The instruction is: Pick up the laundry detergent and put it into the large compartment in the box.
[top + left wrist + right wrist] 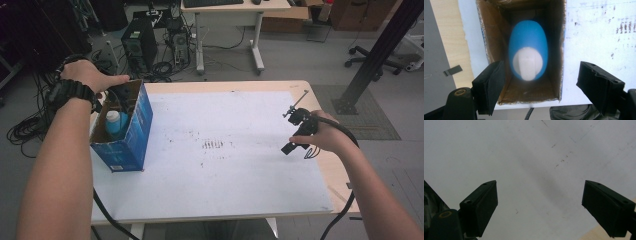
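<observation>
Left forearm [60, 170] reaching up the left side of the high view from the bottom edge, a black wristband at the wrist, left hand [90, 75] in the upper left, fingers curled over and pointing right. Left hand-held gripper [540, 85] seen along its own view, pointing steeply down, jaws parted wide with clear space between the black pads, pressing on nothing. Right forearm [380, 200] rising from the lower right corner toward mid-right, right hand [322, 137] wrapped around the black body of the right hand-held gripper [540, 205], cable trailing back along the arm. Jaws standing wide apart in its own view, nothing between them.
</observation>
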`<state>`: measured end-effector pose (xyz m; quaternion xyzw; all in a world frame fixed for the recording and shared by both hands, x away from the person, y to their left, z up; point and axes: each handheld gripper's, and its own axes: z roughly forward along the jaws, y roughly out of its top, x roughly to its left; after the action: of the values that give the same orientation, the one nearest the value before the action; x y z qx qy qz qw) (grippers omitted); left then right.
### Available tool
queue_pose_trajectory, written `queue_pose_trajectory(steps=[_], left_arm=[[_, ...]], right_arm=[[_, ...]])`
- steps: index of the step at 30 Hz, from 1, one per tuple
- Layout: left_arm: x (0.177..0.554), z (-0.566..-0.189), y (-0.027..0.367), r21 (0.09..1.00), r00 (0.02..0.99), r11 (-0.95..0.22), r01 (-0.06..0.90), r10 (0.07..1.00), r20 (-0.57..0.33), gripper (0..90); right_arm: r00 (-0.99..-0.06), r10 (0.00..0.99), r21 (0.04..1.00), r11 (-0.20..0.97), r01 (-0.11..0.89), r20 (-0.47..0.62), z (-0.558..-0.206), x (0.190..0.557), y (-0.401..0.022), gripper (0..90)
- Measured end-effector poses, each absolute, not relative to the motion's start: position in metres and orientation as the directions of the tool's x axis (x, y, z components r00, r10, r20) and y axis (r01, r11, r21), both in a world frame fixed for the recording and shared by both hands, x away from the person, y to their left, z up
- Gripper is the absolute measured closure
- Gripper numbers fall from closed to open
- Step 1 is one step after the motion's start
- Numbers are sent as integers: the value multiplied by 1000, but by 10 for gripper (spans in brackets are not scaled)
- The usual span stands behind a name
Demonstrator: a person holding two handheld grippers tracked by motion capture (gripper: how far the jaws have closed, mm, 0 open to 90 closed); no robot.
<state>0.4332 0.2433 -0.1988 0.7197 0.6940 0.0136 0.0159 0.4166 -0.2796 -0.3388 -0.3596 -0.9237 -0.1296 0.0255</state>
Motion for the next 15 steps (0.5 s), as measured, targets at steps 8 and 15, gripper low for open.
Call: queue_pose_trajectory(steps=[8, 15], left_arm=[[432, -192, 233, 56, 70, -70, 996, 998, 0, 221], [432, -190, 222, 61, 99, -100, 993, 995, 6, 220]], right_arm=[[-740, 658, 222, 707, 671, 141, -339, 416, -279, 133], [-741, 657, 224, 708, 670, 140, -338, 415, -279, 133]])
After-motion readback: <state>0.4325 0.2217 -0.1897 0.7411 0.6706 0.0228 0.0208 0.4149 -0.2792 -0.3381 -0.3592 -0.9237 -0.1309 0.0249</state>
